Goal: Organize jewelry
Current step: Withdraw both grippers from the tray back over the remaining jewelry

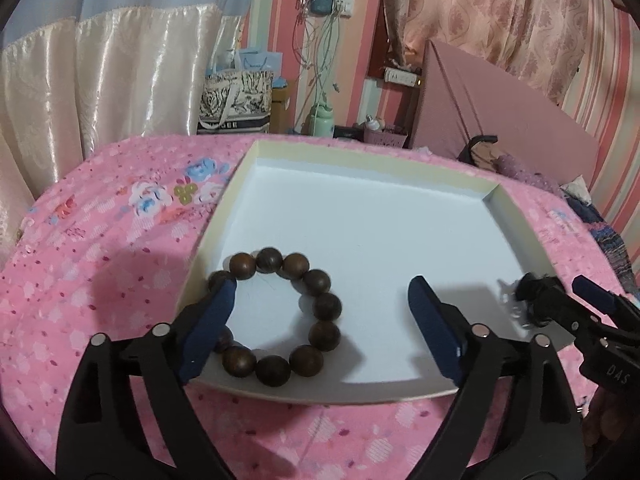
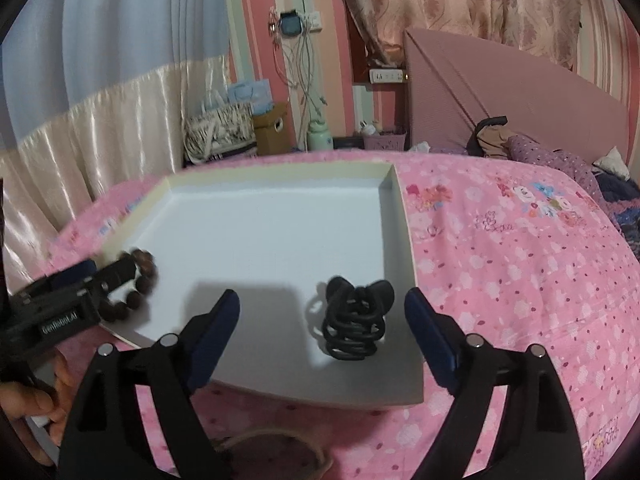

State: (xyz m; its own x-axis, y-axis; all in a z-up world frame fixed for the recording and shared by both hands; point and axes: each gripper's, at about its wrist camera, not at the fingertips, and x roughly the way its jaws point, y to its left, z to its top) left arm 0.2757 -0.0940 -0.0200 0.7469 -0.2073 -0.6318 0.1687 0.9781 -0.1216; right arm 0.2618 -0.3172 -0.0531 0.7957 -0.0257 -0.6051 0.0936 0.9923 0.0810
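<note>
A brown wooden bead bracelet (image 1: 280,316) lies flat in the near left corner of a shallow white box (image 1: 372,168). My left gripper (image 1: 322,292) is open just above it, with its left finger over the bracelet's left beads. A black hair clip (image 2: 356,320) with coiled black bands lies in the box's (image 2: 280,172) near right corner. My right gripper (image 2: 322,304) is open around it, not touching. The bracelet (image 2: 136,284) and the left gripper (image 2: 92,276) show blurred at the left of the right wrist view. The right gripper (image 1: 560,292) shows at the right of the left wrist view.
The box rests on a pink floral bedspread (image 1: 100,248). A pink headboard (image 2: 520,92) and a pile of clothes (image 2: 540,152) are at the far right. Bags (image 1: 236,100), a green bottle (image 1: 322,120) and hanging cables (image 1: 316,52) stand beyond the bed's far edge.
</note>
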